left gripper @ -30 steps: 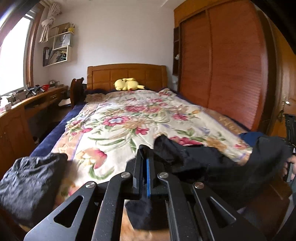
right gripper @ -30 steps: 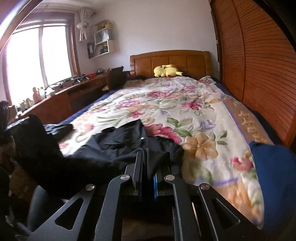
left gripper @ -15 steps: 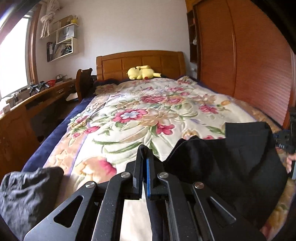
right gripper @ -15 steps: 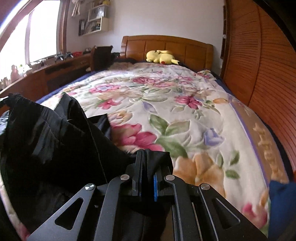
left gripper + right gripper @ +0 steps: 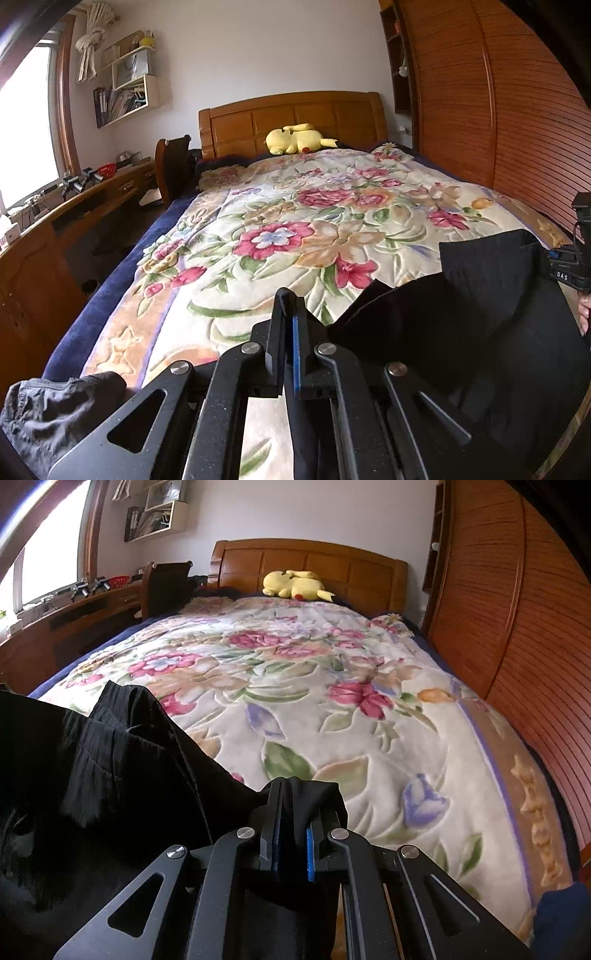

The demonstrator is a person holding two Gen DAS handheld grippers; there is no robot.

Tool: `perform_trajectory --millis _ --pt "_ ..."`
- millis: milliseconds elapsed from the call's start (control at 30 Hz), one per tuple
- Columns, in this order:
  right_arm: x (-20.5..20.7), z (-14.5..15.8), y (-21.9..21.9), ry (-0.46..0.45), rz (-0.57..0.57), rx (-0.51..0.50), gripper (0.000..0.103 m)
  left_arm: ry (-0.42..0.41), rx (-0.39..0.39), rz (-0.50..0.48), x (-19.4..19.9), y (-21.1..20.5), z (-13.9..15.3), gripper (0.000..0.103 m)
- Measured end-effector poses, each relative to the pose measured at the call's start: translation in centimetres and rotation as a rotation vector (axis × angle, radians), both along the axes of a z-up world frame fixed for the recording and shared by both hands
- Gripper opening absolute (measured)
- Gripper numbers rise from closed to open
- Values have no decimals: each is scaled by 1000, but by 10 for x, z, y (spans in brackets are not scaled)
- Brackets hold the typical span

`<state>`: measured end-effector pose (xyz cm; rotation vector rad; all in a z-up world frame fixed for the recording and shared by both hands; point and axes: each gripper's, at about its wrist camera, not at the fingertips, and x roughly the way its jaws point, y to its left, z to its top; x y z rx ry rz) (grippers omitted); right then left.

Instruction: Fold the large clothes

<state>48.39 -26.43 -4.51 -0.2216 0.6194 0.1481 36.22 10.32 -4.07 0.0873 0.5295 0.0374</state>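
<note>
The black garment [image 5: 480,314] is hanging unfolded over the bed [image 5: 295,229], the left tool [image 5: 290,332] and right tool [image 5: 293,812] each pinching an edge, folding not yet done.

Bedroom — white walls. Wooden headboard [image 5: 291,122] at 12 o'clock; floral bedspread [image 5: 314,229] centre. Slatted wooden wardrobe [image 5: 491,110] at 3 o'clock. Bright window [image 5: 26,129], desk [image 5: 74,206] at 9 o'clock — wall shelves [image 5: 129,92] at 10 o'clock.
</note>
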Motion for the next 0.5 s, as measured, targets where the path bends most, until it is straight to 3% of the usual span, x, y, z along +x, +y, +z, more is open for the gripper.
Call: perform_trajectory --millis 133,267,333,367,433,500 --pt "6 -12 -2 76 -9 32 14 43 -28 -48 -3 -3 -8 3" --pt "4 -8 -4 87 11 38 22 54 -37 -54 -13 -6 -11 7" --pt "0 -1 -7 80 19 52 42 53 -41 -56 -20 -8 -8 15" --pt "-1 2 -11 67 20 56 47 43 -44 -56 -25 -8 -6 19" --pt "-2 8 -18 55 26 67 51 24 -53 -54 -35 -7 -1 34" --pt "0 6 -25 71 28 85 53 28 -71 -64 -41 -5 2 37"
